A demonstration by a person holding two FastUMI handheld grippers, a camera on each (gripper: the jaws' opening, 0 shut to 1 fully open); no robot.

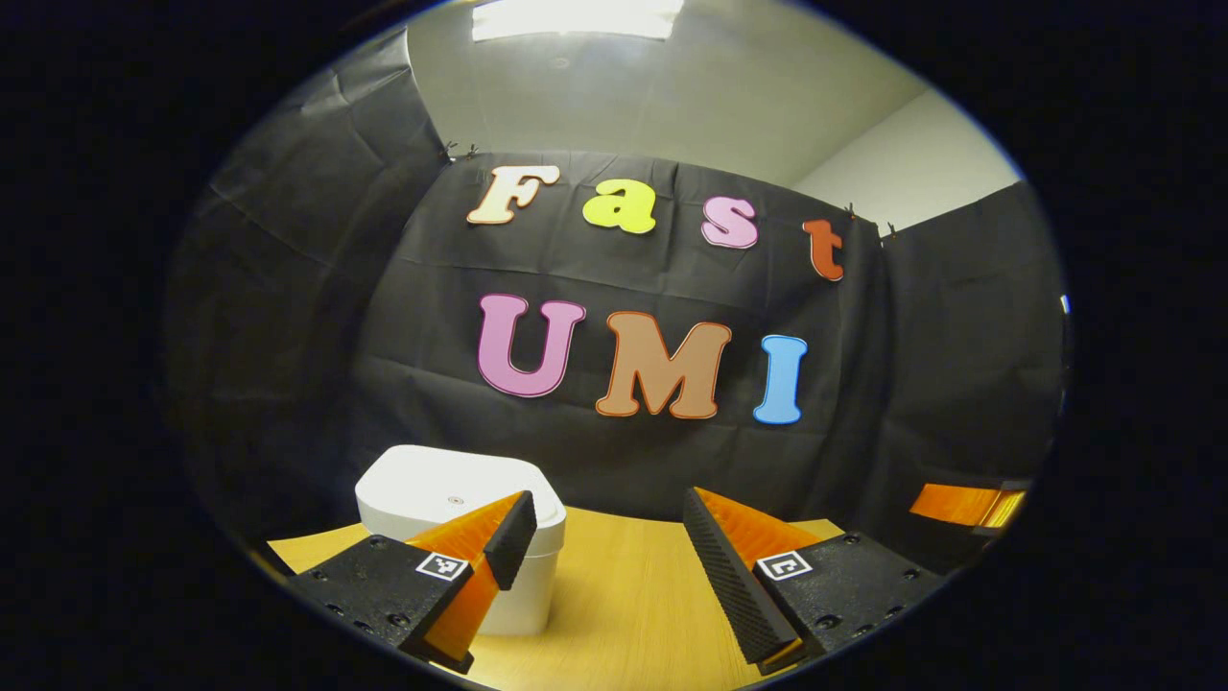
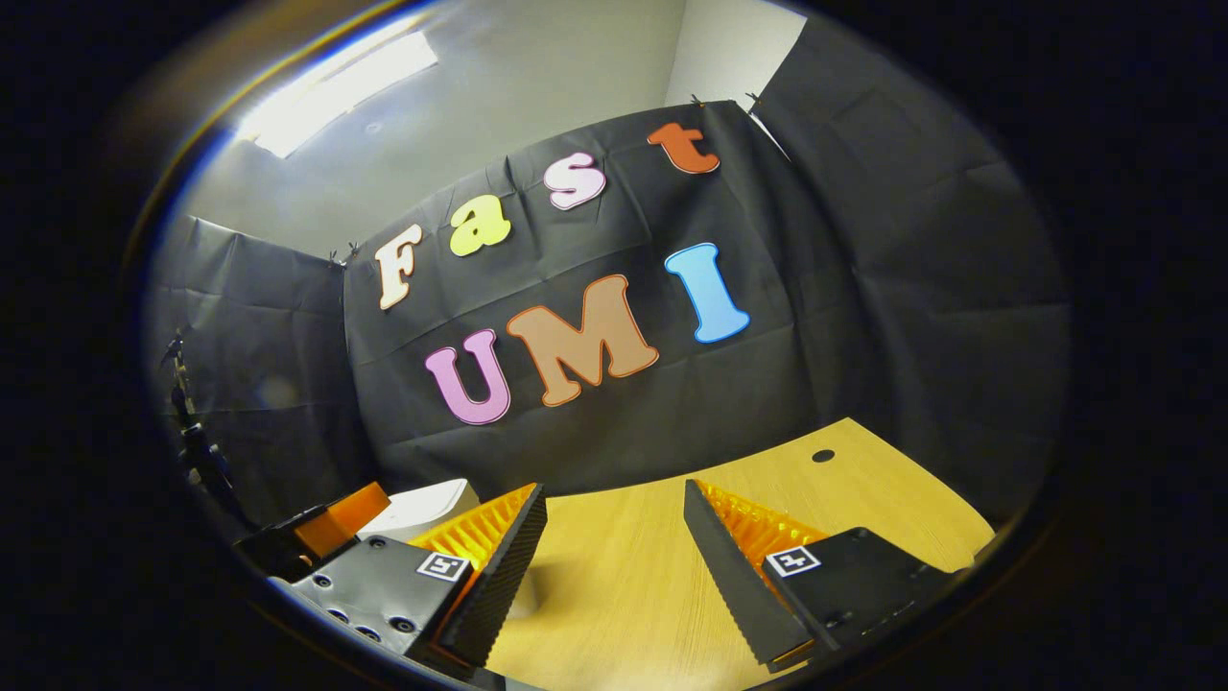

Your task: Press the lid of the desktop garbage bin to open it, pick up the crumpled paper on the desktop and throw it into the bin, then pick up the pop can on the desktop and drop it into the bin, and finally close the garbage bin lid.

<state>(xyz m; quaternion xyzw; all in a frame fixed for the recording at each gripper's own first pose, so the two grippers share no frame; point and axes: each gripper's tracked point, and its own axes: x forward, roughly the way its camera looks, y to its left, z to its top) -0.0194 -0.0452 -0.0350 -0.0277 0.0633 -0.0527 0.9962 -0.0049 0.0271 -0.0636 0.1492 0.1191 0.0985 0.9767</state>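
The white desktop bin (image 1: 451, 499) stands on the wooden table (image 1: 624, 595) at the left of the left gripper view, with its lid down and a small round mark in the lid's middle. My left gripper (image 1: 607, 504) is open and empty; its left finger overlaps the bin's front right corner. In the right gripper view my right gripper (image 2: 614, 494) is also open with nothing between its fingers. A corner of the bin (image 2: 427, 509) peeks out behind its left finger, next to part of the left gripper (image 2: 326, 528).
Bare tabletop (image 2: 863, 509) stretches ahead of both grippers to the black cloth wall. A small dark hole (image 2: 823, 456) sits in the table near the back right. Part of the right gripper (image 1: 964, 504) shows at the far right of the left gripper view.
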